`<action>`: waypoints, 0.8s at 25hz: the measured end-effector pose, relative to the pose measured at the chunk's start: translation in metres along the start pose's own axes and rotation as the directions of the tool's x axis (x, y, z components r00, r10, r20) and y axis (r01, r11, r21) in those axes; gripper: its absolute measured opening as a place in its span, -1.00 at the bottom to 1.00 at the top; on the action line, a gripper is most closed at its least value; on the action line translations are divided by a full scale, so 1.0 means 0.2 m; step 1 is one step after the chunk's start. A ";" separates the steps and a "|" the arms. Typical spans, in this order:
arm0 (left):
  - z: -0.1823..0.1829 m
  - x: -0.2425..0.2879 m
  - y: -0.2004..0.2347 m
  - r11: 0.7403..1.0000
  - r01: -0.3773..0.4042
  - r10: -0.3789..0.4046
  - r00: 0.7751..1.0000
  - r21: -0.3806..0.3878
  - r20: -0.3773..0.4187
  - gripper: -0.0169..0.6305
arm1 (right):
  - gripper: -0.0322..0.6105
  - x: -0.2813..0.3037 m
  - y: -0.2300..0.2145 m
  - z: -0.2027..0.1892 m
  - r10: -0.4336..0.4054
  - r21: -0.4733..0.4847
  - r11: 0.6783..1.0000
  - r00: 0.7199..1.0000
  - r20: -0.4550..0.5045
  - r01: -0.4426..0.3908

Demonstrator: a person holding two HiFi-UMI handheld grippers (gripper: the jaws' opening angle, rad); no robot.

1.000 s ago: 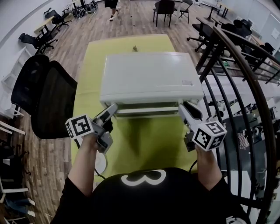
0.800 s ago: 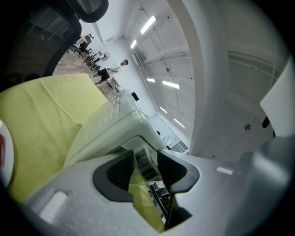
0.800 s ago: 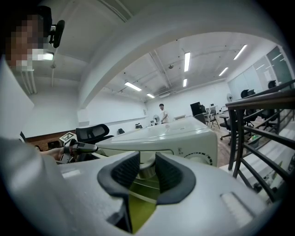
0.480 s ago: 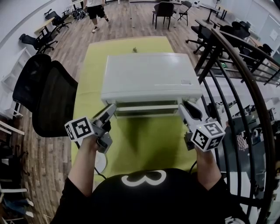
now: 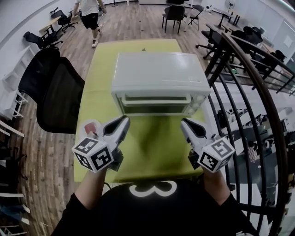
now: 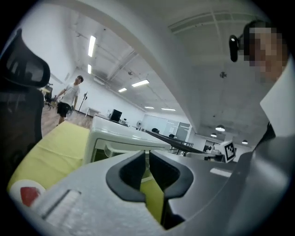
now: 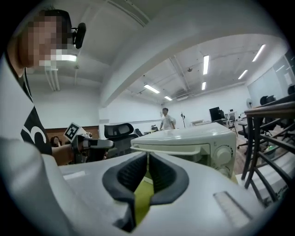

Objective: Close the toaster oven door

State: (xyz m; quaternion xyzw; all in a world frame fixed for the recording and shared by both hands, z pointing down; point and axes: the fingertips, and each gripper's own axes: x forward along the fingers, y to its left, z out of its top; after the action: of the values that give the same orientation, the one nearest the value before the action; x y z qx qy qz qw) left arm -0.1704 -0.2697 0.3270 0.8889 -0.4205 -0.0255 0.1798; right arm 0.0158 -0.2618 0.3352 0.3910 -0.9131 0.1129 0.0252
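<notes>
1. The toaster oven (image 5: 159, 78) stands on the yellow-green table (image 5: 92, 101), towards its far half, with its front facing the person.
2. The oven door (image 5: 154, 105) stands upright, flush with the front. The handle bar (image 5: 154, 98) runs along its top edge. The control knobs (image 7: 222, 153) sit on the right of the front.
3. The left gripper (image 5: 123, 120) hangs over the table in front of the oven, clear of the door. Its jaws have just been closing and now stand together with only a thin slit between them. Nothing lies between them.
4. The right gripper (image 5: 185, 123) is level with the left one on the other side, also clear of the oven. Its jaws have likewise just been closing and meet on nothing.
5. A black office chair (image 5: 55, 97) stands just beside the table's left edge.
6. A dark railing (image 5: 249, 78) runs along the right.
7. A person (image 5: 90, 14) walks on the wooden floor beyond the table.
</notes>
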 end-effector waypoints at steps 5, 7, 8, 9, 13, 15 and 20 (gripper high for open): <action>-0.15 -0.05 -0.23 0.993 0.060 -0.054 0.997 0.100 -0.062 -0.90 | -0.89 -0.07 0.19 -0.10 0.061 0.010 0.998 0.998 -0.006 -0.061; -0.19 -0.07 -0.29 0.990 0.078 -0.071 0.995 0.114 -0.067 -0.91 | -0.89 -0.10 0.24 -0.12 0.084 0.018 0.996 0.996 0.002 -0.084; -0.21 -0.08 -0.32 0.990 0.080 -0.073 0.995 0.119 -0.067 -0.91 | -0.89 -0.11 0.26 -0.12 0.095 0.028 0.995 0.995 0.006 -0.095; -0.22 -0.09 -0.33 0.989 0.081 -0.073 0.995 0.123 -0.068 -0.91 | -0.89 -0.12 0.28 -0.13 0.104 0.038 0.994 0.995 0.009 -0.105; -0.25 -0.09 -0.38 0.989 0.091 -0.082 0.993 0.117 -0.079 -0.91 | -0.89 -0.14 0.30 -0.15 0.126 0.048 0.991 0.992 0.002 -0.126; -0.26 -0.11 -0.39 0.989 0.094 -0.084 0.993 0.116 -0.084 -0.91 | -0.89 -0.15 0.32 -0.16 0.129 0.053 0.990 0.992 0.004 -0.129; -0.28 -0.12 -0.37 0.991 0.071 -0.061 0.994 0.113 -0.087 -0.91 | -0.89 -0.16 0.32 -0.20 0.124 0.063 0.990 0.992 0.003 -0.124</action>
State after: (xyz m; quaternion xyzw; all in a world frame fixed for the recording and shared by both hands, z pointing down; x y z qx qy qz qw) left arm -0.1208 -0.1911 0.3517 0.9116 -0.3838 0.0299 0.1442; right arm -0.0094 -0.1874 0.3572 0.3342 -0.9316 0.1430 0.0061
